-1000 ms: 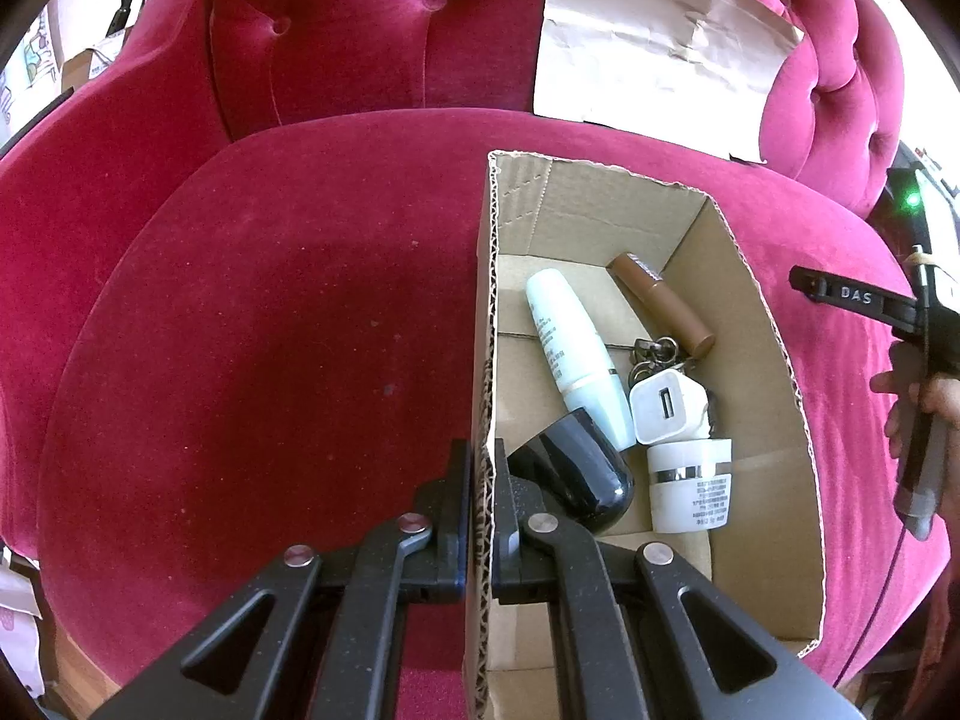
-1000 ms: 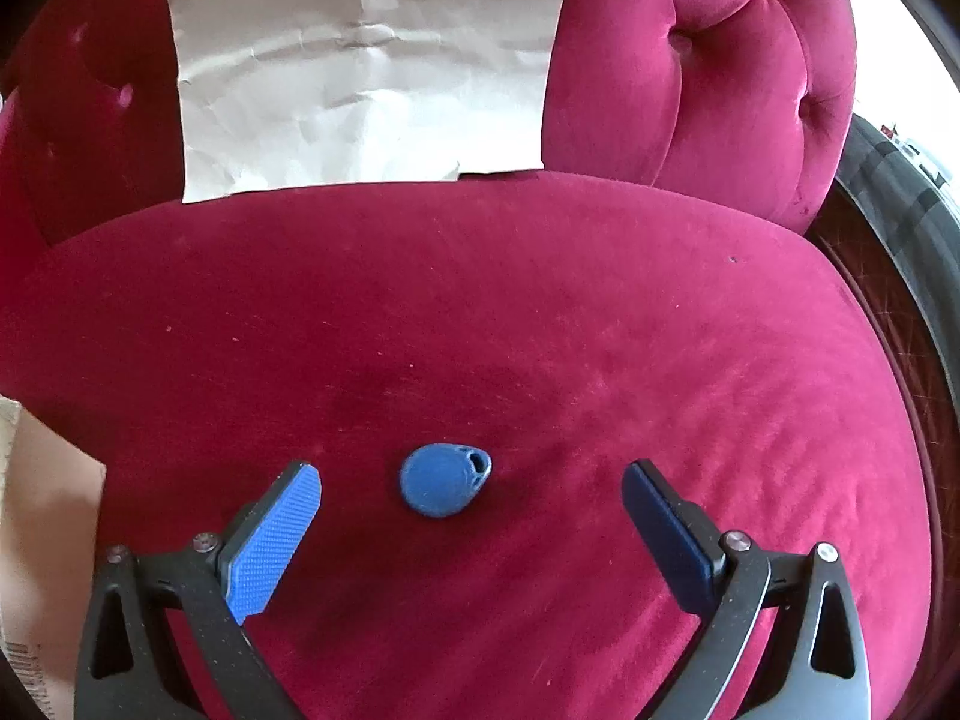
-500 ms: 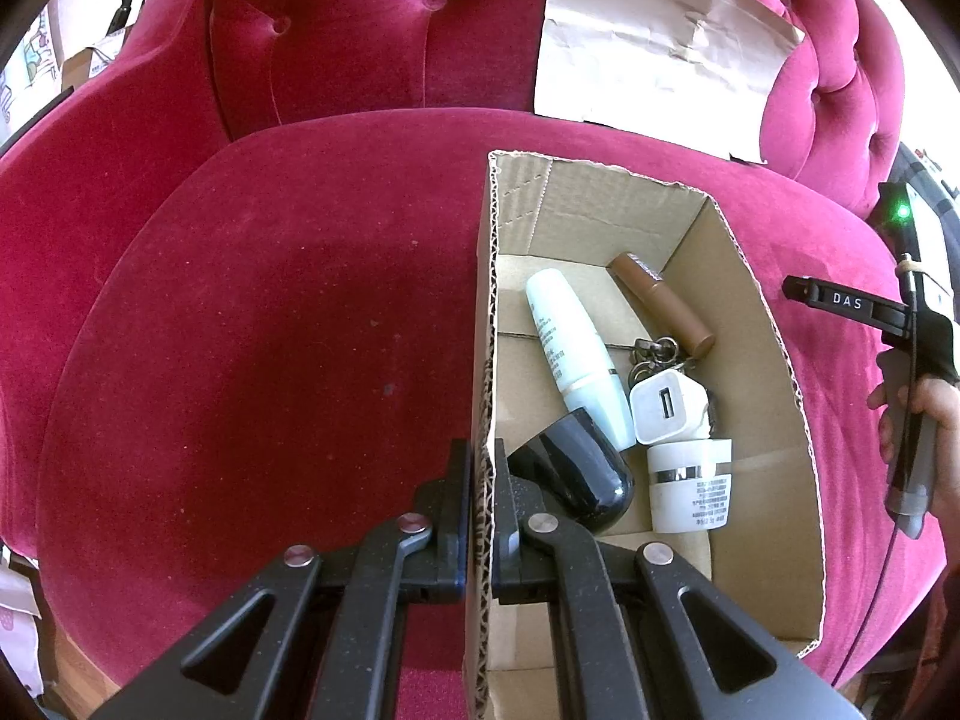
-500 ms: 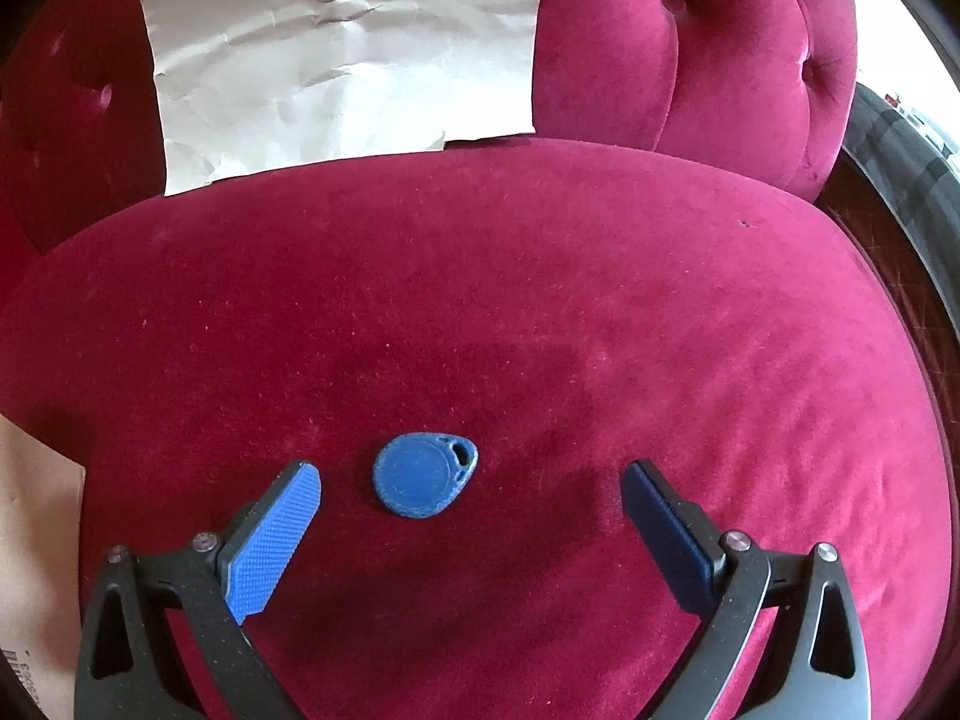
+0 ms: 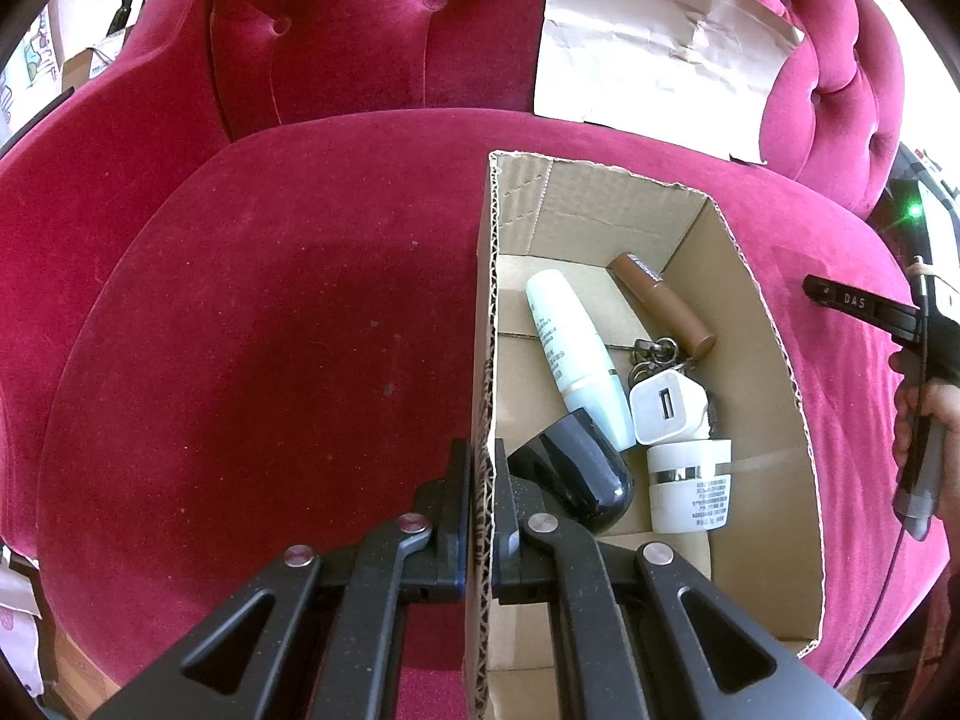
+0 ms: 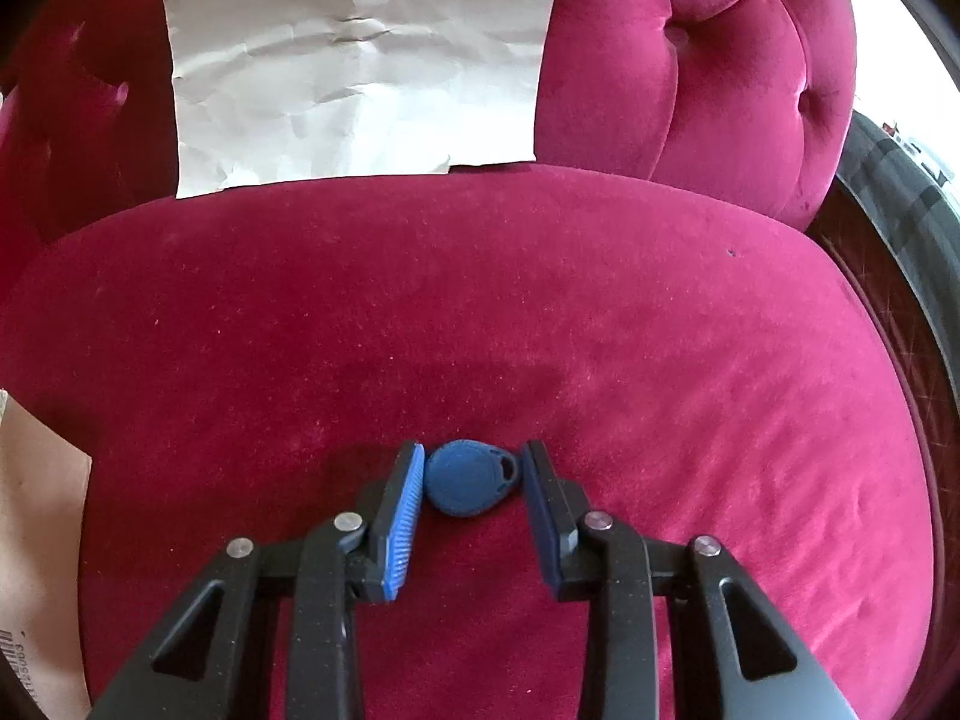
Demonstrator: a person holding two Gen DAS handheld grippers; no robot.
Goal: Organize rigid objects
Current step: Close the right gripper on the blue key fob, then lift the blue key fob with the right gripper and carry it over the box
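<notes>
A cardboard box [image 5: 774, 420] sits on the red velvet sofa seat. It holds a white tube [image 5: 576, 354], a brown tube [image 5: 663, 306], a white USB charger [image 5: 669, 408], a white jar [image 5: 690, 486], keys [image 5: 654, 357] and a black rounded object [image 5: 576, 474]. My left gripper [image 5: 481, 468] is shut on the box's left wall [image 5: 485, 312]. A blue key fob [image 6: 471, 477] lies on the seat. My right gripper [image 6: 473, 474] has closed in around the fob, its pads [image 6: 408, 504] at both sides of it, touching or nearly so.
A creased sheet of brown paper [image 6: 360, 60] leans on the tufted sofa back. The box's outer side [image 6: 36, 540] shows at the left edge of the right wrist view. The right gripper's handle and the hand on it [image 5: 918, 384] are right of the box.
My right gripper moved down onto the fob and its jaws closed from wide open to either side of it. The left gripper and the box stayed still.
</notes>
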